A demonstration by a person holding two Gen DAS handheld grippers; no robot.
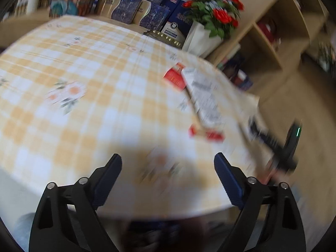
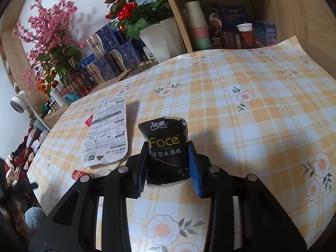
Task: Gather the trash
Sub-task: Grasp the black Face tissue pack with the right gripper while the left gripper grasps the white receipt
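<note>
Two pieces of trash matter to me right now, and I place both against the white printed card [image 2: 108, 132] lying flat on the checked tablecloth [image 2: 241, 109]. My right gripper [image 2: 168, 163] is clamped on the black tissue packet [image 2: 166, 147], just to the right of the card, with both pads pressing its sides and its lower end at the cloth. My left gripper [image 1: 168, 178] hangs with its jaws apart and nothing between them, on the near side of the card [image 1: 201, 96], over bare cloth. Red scraps [image 1: 174, 77] peek out from under the card's edges. I judge the step in hand to be picking up the packet. Next I need to lift it clear without letting it slip, then carry it to a bin, which I cannot see in either view
</note>
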